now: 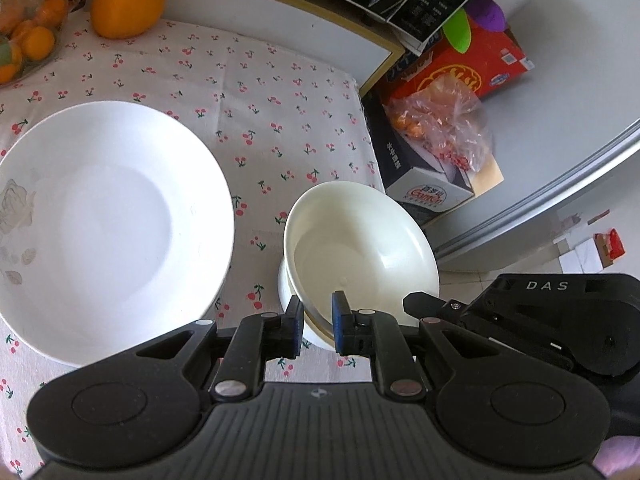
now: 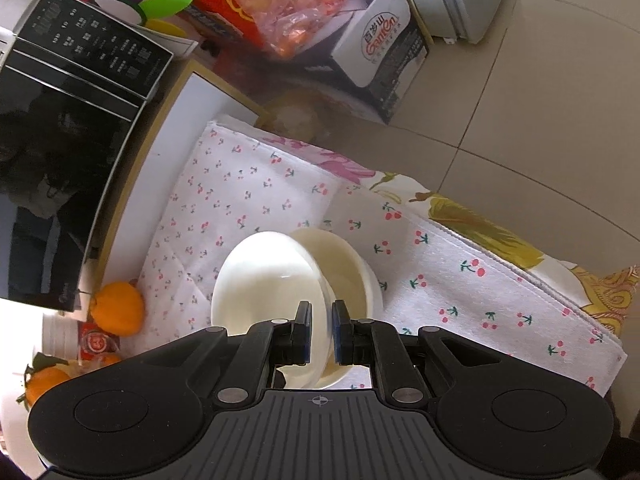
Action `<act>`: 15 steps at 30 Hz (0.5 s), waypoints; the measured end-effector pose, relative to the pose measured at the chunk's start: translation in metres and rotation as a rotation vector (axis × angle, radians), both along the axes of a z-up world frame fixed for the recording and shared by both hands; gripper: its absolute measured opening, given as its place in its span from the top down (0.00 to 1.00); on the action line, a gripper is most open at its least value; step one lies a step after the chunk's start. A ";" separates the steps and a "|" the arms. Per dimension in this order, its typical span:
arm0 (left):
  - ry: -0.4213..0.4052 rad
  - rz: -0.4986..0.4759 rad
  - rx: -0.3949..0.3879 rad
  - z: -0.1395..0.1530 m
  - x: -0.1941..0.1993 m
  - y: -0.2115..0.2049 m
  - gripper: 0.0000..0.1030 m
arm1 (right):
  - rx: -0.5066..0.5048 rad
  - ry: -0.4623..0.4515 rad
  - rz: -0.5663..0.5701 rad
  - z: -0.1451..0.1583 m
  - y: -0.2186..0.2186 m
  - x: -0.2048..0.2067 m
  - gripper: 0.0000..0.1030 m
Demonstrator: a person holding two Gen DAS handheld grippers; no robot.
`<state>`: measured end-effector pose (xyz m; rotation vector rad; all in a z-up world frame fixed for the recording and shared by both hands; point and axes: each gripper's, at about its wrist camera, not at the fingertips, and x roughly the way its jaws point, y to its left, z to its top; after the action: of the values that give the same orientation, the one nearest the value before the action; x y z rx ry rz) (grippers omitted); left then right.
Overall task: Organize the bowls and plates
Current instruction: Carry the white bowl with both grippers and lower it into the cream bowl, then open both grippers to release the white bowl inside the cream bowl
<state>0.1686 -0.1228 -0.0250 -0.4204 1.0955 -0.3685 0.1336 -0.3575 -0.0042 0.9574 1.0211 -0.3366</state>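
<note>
two tongs, left (image 1: 316, 322) and right (image 2: 321, 330), each clamped on a tilted cream bowl's (image 1: 360, 236) rim

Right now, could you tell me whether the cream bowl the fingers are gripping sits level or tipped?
Tipped. The cream bowl leans inside a lower white bowl, its rim raised on one side.

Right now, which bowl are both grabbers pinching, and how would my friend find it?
Find the cherry-print cloth and the big white plate on it. Beside the plate is a small stack of cream bowls; the tilted bowl on top is the one. It leans, rim pinched by the left gripper and the right gripper.
</note>
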 end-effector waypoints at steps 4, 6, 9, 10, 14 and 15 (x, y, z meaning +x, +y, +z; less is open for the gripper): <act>0.009 -0.011 0.011 -0.003 0.000 -0.003 0.86 | -0.007 0.013 -0.006 -0.002 0.000 0.000 0.86; 0.011 -0.015 0.017 -0.004 -0.001 -0.004 0.85 | -0.010 0.018 -0.004 -0.002 0.000 0.000 0.86; 0.014 -0.022 0.022 -0.004 0.001 -0.006 0.85 | -0.012 0.023 -0.003 -0.003 -0.001 0.001 0.86; 0.014 -0.023 0.024 -0.004 0.001 -0.006 0.85 | -0.011 0.024 -0.003 -0.003 -0.001 0.001 0.86; 0.019 -0.027 0.034 -0.006 0.002 -0.007 0.84 | -0.019 0.025 -0.006 -0.003 -0.001 0.001 0.86; 0.023 -0.031 0.037 -0.007 0.002 -0.008 0.83 | -0.025 0.026 -0.006 -0.002 0.000 0.001 0.86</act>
<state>0.1703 -0.1306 -0.0317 -0.3764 1.1309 -0.3705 0.1345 -0.3578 -0.0064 0.9354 1.0356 -0.3669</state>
